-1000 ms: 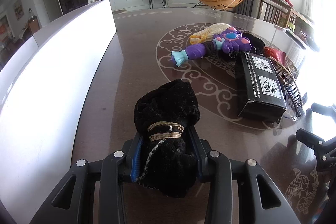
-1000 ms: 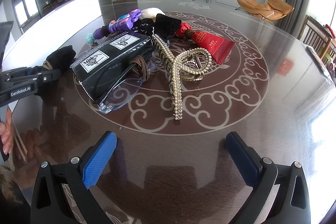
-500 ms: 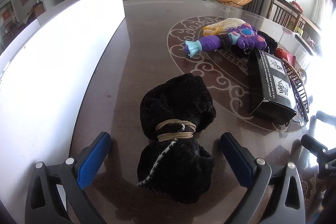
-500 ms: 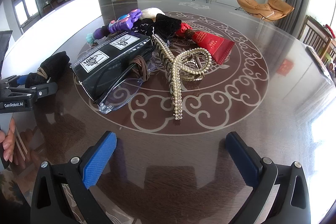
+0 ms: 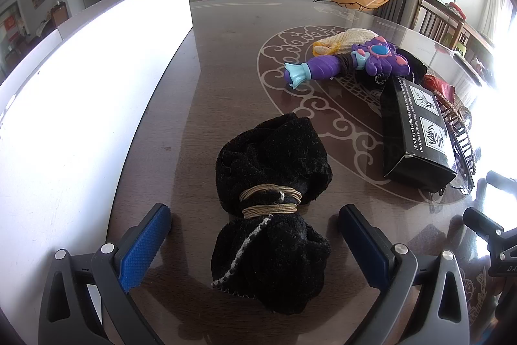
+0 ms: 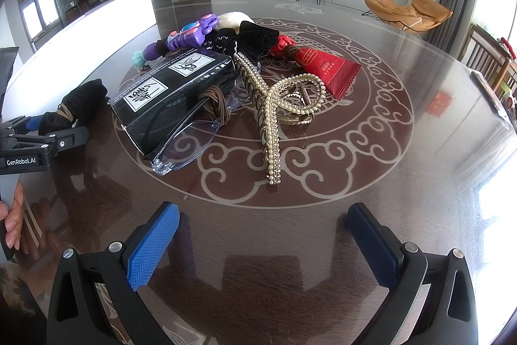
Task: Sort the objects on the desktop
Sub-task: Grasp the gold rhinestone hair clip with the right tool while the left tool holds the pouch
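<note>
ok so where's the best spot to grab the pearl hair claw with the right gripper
Take the pearl hair claw by its long straight arm, the end that points toward the right gripper. Come from above, jaws across the arm's narrow width. That end lies bare on the table; the looped end crowds the glasses and black box.

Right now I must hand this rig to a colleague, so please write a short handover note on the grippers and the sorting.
Left gripper: open, black cloth bundle lies between its pads, untouched, on the table beside the white panel.
Right gripper: open, empty, over bare table short of the pile.
Done: bundle set apart from the pile.
Left: black box, glasses, pearl hair clip, red packet, purple toy, other dark cloth items.
</note>
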Demonstrator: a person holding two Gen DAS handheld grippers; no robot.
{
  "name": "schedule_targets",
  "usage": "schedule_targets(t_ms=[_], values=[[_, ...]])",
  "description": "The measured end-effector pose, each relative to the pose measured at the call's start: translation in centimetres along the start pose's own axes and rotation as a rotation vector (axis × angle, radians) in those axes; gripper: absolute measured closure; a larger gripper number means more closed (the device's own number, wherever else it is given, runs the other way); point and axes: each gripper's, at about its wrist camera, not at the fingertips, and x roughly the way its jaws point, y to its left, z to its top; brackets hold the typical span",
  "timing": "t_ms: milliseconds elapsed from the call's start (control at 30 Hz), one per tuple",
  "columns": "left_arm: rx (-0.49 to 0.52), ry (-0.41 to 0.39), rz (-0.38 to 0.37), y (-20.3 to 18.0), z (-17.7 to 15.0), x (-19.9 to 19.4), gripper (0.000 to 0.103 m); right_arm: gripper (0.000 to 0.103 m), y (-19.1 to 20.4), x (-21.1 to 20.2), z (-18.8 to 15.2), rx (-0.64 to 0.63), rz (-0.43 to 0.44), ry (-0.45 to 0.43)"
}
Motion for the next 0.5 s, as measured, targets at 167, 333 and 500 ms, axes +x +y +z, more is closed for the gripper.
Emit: schedule_targets(t_ms=[167, 333, 500], values=[[0.000, 0.000, 0.000, 0.03, 0.00, 0.04, 0.000, 0.000, -0.01, 0.00, 0.00, 0.000, 0.000, 0.000], [0.001, -0.001, 0.000, -0.06, 0.11, 0.10, 0.000, 0.000, 0.00, 0.00, 0.00, 0.000, 0.000, 0.000], [0.001, -0.001, 0.000, -0.04, 0.09, 0.13, 0.000, 0.000, 0.01, 0.00, -0.01, 0.000, 0.000, 0.000]])
